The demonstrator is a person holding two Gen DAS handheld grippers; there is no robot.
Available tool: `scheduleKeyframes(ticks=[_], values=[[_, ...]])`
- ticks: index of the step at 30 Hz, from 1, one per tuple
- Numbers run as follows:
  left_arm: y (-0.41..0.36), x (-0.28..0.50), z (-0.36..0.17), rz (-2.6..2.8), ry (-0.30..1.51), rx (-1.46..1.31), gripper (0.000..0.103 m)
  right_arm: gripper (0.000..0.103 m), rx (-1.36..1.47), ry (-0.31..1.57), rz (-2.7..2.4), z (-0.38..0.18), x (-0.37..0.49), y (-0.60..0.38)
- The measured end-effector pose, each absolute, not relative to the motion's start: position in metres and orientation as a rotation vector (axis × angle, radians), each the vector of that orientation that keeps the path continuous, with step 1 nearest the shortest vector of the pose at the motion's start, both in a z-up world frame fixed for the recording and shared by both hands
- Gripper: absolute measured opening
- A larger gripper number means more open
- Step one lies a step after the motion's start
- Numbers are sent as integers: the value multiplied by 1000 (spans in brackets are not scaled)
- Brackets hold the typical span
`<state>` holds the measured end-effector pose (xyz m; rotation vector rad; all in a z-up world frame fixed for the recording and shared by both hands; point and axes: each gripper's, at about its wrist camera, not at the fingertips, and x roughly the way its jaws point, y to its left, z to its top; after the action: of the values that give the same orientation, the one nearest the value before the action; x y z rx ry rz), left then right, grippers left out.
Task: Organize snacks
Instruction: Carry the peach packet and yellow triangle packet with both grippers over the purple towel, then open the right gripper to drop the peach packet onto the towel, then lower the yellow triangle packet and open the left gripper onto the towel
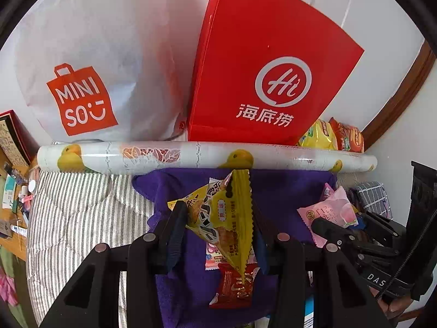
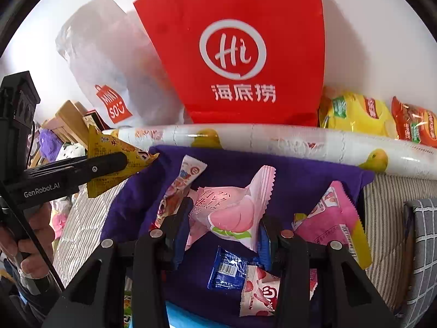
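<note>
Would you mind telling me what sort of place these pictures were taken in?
Most likely a bedroom at home: the snacks lie on a purple cloth spread over a striped quilted bed cover, shopping bags lean against the wall, and a cluttered wooden desk stands alongside.

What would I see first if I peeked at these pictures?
The big red paper bag standing at the back beside a white shopping bag. In front, over a purple cloth, the left gripper pinches a yellow snack packet and the right gripper a pink peach packet.

Home bedroom: striped quilted bedding (image 1: 76,213).
</note>
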<state>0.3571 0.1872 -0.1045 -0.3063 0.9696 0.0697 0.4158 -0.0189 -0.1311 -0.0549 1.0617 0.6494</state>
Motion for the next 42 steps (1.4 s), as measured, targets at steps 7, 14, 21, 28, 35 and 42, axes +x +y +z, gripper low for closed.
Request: scheduleKeyframes(ticks=[7, 14, 21, 28, 35, 42], values=[[187, 359, -110, 66, 981, -308, 42, 43, -84, 1077, 641, -141, 416, -17], [188, 360, -110, 71, 985, -309, 42, 43, -128, 1115, 635, -153, 414, -10], [187, 361, -111, 69, 991, -304, 42, 43, -176, 1156, 620, -167, 414, -5], [193, 361, -111, 64, 991, -340, 42, 46, -175, 1200, 597, -179, 419, -6], [196, 360, -111, 75, 993, -339, 42, 46, -180, 1189, 578, -176, 419, -6], [188, 367, -121, 76, 1023, -319, 42, 54, -161, 1091, 562, -142, 415, -20]])
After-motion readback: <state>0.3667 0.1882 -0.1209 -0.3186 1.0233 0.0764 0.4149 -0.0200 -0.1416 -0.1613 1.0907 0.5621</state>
